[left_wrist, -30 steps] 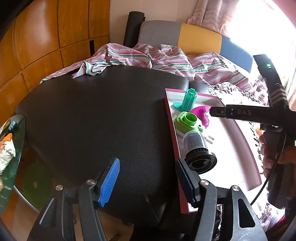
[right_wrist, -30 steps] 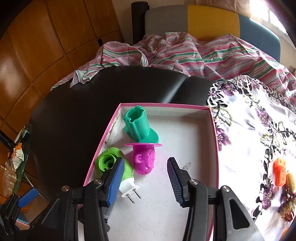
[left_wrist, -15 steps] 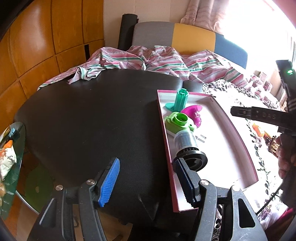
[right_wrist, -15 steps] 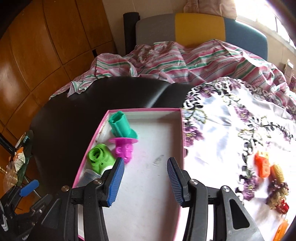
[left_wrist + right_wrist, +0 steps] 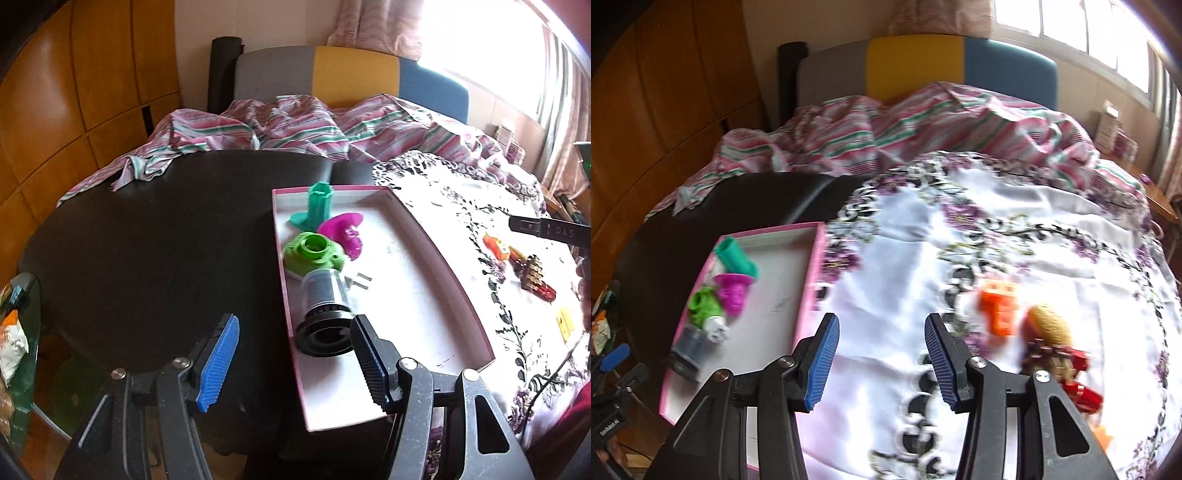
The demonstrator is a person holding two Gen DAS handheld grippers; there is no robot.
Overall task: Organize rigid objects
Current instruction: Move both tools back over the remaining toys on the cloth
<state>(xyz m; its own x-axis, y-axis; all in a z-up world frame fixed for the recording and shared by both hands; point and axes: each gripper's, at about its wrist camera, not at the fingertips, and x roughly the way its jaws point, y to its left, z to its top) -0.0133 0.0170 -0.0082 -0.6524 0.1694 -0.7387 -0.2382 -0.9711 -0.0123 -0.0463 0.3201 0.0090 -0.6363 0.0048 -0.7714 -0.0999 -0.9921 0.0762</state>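
We judge the step in hand to be a fetch: the right hand-held gripper (image 5: 882,360) hangs empty over the flowered cloth (image 5: 960,236), its jaws moderately parted with nothing between them, and the loose pieces lie just to its right. Nearest is the orange block (image 5: 997,308); beside it sit a tan rounded piece (image 5: 1049,325) and a dark red toy (image 5: 1067,373), blurred here. To do this well, we should pick one piece, centre the jaws squarely over it, and come down clear of its neighbours, since they lie close together. The cloth may bunch, so we should close only once the pads flank the piece.

The pink tray (image 5: 447,266) sits to the left, already holding a teal piece (image 5: 319,206), a magenta piece (image 5: 345,234), a green cap (image 5: 314,253) and a black-based jar (image 5: 325,310) lying on its side along the left wall.

The left hand-held gripper (image 5: 293,363) points down at the tray's near left edge, jaws half apart and empty, over the dark surface (image 5: 147,240).
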